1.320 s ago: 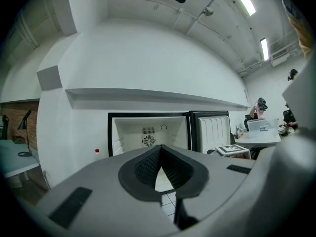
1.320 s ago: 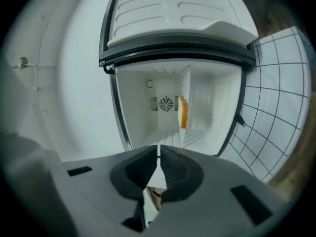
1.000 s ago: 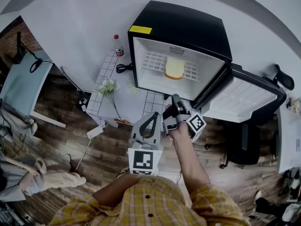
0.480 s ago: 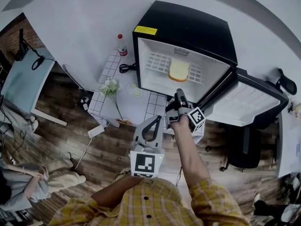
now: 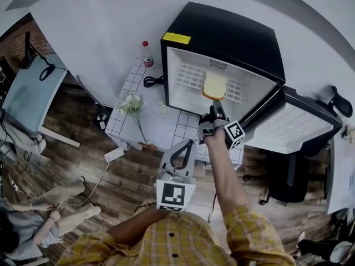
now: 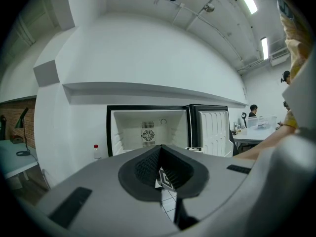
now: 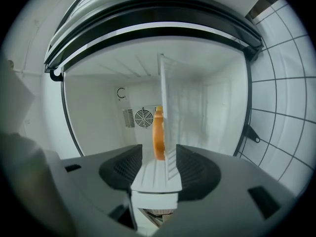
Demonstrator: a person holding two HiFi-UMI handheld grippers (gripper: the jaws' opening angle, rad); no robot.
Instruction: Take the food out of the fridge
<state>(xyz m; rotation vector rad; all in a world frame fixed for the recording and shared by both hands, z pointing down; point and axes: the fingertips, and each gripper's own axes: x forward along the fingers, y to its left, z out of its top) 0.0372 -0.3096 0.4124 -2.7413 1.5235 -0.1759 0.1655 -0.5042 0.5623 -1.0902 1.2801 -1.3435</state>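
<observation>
My right tongs [image 5: 217, 108] are opening wide at the mouth of the fridge [image 5: 233, 32], with the front edge of the shelf [image 5: 188, 76] between them. The bread slice [image 5: 214, 86] lies further in on that shelf. My left tongs [image 5: 189, 144] are closed and empty.

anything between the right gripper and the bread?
Nothing in the way. The right gripper view shows only bare shelf running from the right gripper, its jaws opening, to the bread farther in. The head view agrees.
</observation>
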